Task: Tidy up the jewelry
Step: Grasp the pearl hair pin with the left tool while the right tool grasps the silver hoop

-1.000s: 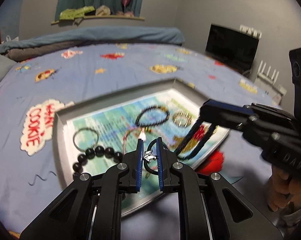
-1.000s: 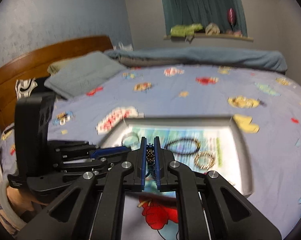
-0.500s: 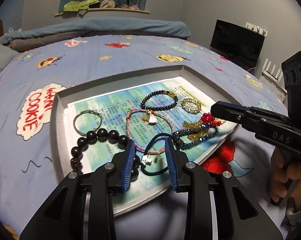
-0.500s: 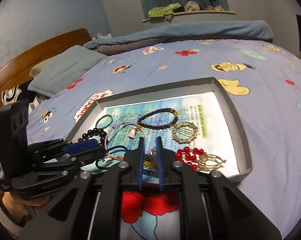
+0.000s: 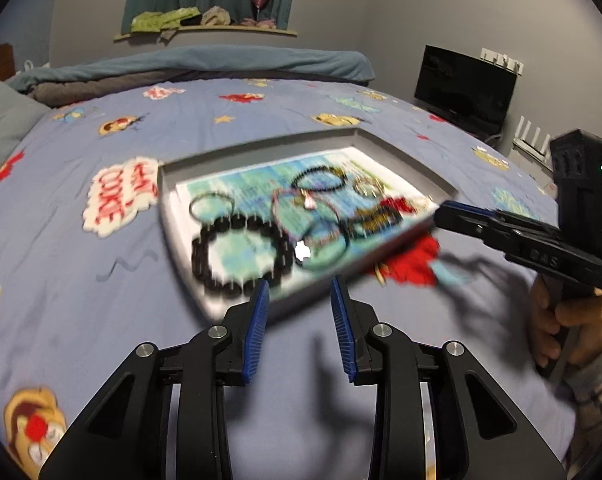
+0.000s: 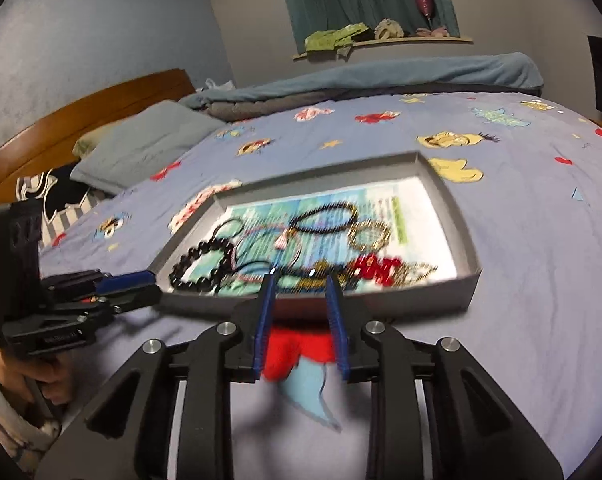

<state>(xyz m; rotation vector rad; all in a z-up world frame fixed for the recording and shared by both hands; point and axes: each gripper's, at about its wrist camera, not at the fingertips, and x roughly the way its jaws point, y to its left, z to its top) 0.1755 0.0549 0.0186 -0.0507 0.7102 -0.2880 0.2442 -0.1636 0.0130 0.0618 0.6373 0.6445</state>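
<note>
**Ana:** Jewelry all lay inside the grey tray (image 5: 169, 216), as far as I could tell. A big black bead bracelet (image 5: 241, 256) sat near the front edge, a thin metal ring (image 5: 211, 206) behind it, then a dark bead bracelet (image 5: 321, 178), a gold ring (image 6: 369, 234) and a red bead piece (image 6: 377, 268).

**Ben:** Sorted, though?

**Ana:** Hardly. The pink cord (image 5: 297, 204) and a black loop (image 5: 325, 240) overlapped in the middle (the blur made the tangle hard to read), so I judged the gathering done and the tidy spacing left to do.

**Ben:** And the tongs?

**Ana:** Both empty. The left gripper (image 5: 299, 300) hung just short of the tray's front edge, jaws partly apart with nothing between them. The right gripper (image 6: 299, 298) was the same, its jaws having just been opening, only bedsheet and the tray wall showing in the gap.

**Ben:** Where was this?

**Ana:** On a bed, over a blue cartoon bedsheet (image 5: 261, 120), with a rolled blanket (image 5: 205, 64) at the far side, a wooden headboard (image 6: 85, 112), a shelf (image 5: 205, 30) under green curtains, and a dark screen (image 5: 465, 88) by the grey wall.
</note>
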